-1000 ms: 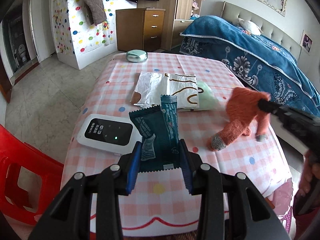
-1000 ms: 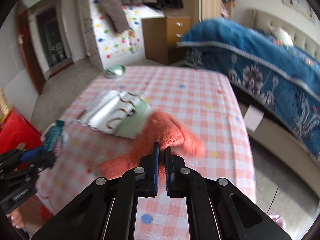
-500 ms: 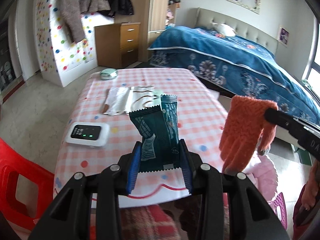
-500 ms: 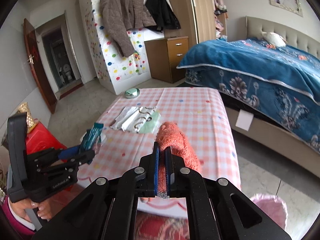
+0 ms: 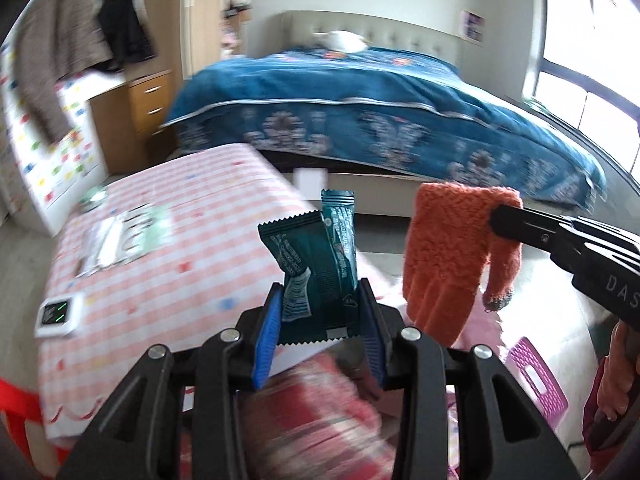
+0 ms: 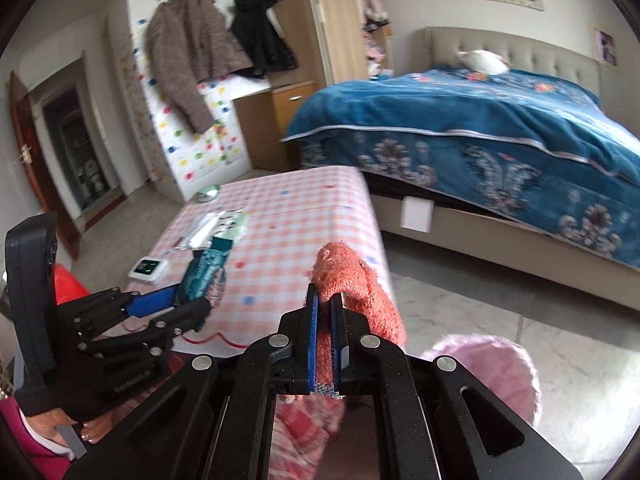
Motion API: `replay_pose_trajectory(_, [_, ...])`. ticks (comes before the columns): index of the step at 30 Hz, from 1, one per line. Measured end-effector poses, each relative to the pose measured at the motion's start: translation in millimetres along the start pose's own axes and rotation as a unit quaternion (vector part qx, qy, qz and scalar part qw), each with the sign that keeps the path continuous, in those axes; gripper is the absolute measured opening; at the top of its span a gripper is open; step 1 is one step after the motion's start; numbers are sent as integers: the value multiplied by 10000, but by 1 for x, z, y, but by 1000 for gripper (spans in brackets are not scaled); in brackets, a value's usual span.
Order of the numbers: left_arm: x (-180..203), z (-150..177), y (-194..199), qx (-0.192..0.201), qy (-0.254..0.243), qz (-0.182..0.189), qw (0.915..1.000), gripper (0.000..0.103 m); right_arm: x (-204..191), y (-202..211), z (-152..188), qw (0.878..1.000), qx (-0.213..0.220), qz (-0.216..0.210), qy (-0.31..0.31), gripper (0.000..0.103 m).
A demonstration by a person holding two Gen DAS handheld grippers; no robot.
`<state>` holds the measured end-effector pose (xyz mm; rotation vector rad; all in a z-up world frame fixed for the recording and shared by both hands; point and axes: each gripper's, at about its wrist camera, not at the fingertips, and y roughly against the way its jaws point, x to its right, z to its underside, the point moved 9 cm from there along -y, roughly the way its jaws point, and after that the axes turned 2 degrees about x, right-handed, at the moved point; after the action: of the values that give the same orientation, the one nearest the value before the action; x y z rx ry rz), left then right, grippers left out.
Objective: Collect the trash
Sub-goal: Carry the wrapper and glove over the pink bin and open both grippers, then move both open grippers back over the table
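Evidently both loads are held clear of the table for carrying off: left gripper pinches two wrappers at frame centre, right gripper clamps the glove (hardly trash).

At the bottom centre of the frame the right tool pinches an orange knitted glove between its blue pads, the glove bulging up and to the right. At lower left the left tool grips a dark teal wrapper over the near edge of the pink checked bench. A white device lies on the bench's left side, and a blue-covered bed fills the right.
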<state>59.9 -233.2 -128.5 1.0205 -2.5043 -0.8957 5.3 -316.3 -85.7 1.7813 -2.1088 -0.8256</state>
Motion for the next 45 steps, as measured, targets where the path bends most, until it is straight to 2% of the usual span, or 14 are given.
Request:
replay_pose_trajectory(4, [55,-4,-24,-66,-392,491,9980,36,40,20,18,9982,-45,546,-234,5])
replay_pose_trajectory(9, [103,2,-54,-282,-722,901,9929,36,83,27,37,9937,-211,924,-594,5])
replay_pose_trajectory(14, [134,5,-80,-435,-927,1086,9888,37,124,27,50,9904,-305,1073,-817,5])
replay_pose_trajectory(19, [147,-1,-94,-438,-1021,1188,9867,39,155,20,63,9870,-391,1174,-1028,6])
replay_pose_trajectory(22, [153,-3,-100,-451,-1020,1284,9854,52,166,12,70,9845,-466,1186,-1207,9])
replay_pose_trajectory(23, [155,-4,-102,-458,-1016,1314,9850,65,168,10,71,9839,-490,1178,-1254,10])
replay_pose_trajectory(24, [156,-4,-102,-451,-1011,1338,9848,70,177,4,78,9820,-571,1152,-1380,10])
replay_pose_trajectory(25, [157,-4,-103,-435,-1012,1373,9844,70,177,2,78,9814,-592,1154,-1417,11])
replay_pose_trajectory(27, [156,-4,-102,-418,-1032,1366,9843,71,185,-3,86,9772,-730,1152,-1627,19])
replay_pose_trajectory(30, [143,-7,-99,-369,-948,1212,9874,71,185,-3,86,9758,-783,1190,-1662,32])
replay_pose_trajectory(33, [122,-11,-92,-302,-730,1024,9916,71,187,-1,85,9759,-775,1218,-1639,36])
replay_pose_trajectory(40, [81,-21,-61,8,-434,672,9968,71,166,7,68,9819,-455,1116,-1462,37])
replay_pose_trajectory(45, [44,-21,-36,168,-174,405,9989,75,145,2,57,9862,-448,957,-1273,37])
